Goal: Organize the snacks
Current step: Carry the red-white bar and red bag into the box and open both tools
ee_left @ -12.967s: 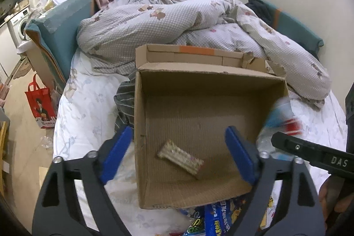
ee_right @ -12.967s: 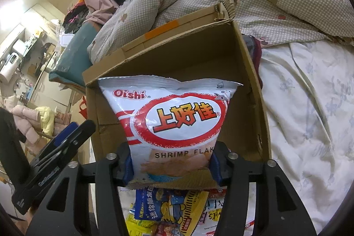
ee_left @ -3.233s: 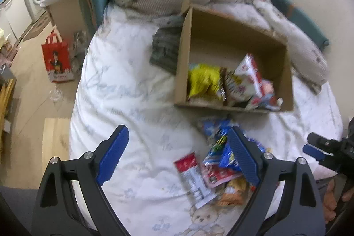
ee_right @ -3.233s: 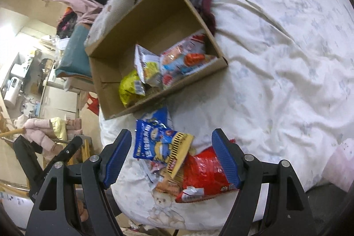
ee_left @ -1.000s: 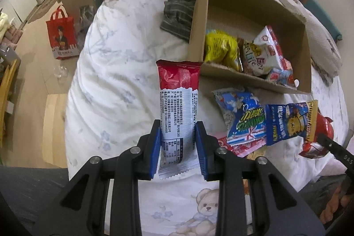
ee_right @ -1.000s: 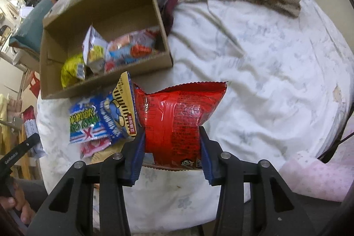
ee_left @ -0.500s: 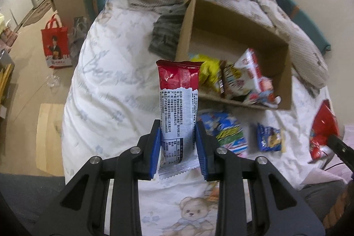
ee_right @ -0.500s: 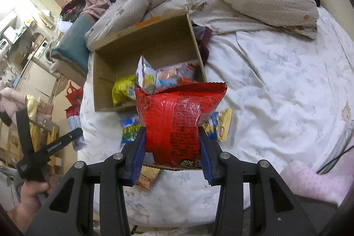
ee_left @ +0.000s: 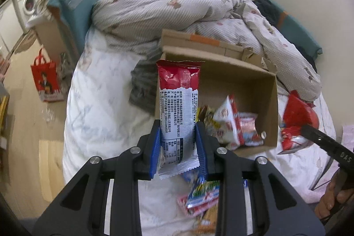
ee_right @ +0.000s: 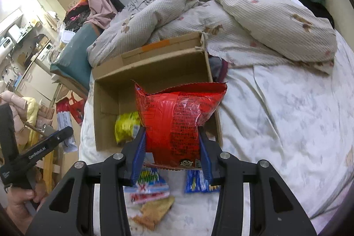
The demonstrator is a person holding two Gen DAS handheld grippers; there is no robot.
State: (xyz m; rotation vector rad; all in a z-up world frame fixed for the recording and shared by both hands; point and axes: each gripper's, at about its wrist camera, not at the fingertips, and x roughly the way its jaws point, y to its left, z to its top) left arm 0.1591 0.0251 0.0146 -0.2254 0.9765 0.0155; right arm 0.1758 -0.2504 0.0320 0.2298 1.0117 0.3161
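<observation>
My left gripper [ee_left: 178,148] is shut on a long red and white snack packet [ee_left: 178,107], held upright in front of the open cardboard box [ee_left: 271,107]. In the box lie several snack bags [ee_left: 227,123]. My right gripper [ee_right: 172,154] is shut on a puffy red snack bag [ee_right: 178,121], which hangs before the same cardboard box [ee_right: 106,94] and hides much of its inside; a yellow bag [ee_right: 126,125] shows at its left. In the left wrist view the red bag [ee_left: 296,114] appears at the right, just past the box.
Loose snack packets [ee_right: 148,187] lie on the white bedsheet [ee_right: 276,116] near the front edge. A rumpled quilt [ee_left: 168,6] is heaped behind the box. A dark folded cloth [ee_left: 143,85] lies left of the box. A red bag [ee_left: 45,79] stands on the floor.
Both grippers have risen with their packets and tilted up toward the box, which now sits right behind each held packet. The loose snacks have slid down to the frames' lower edge.
</observation>
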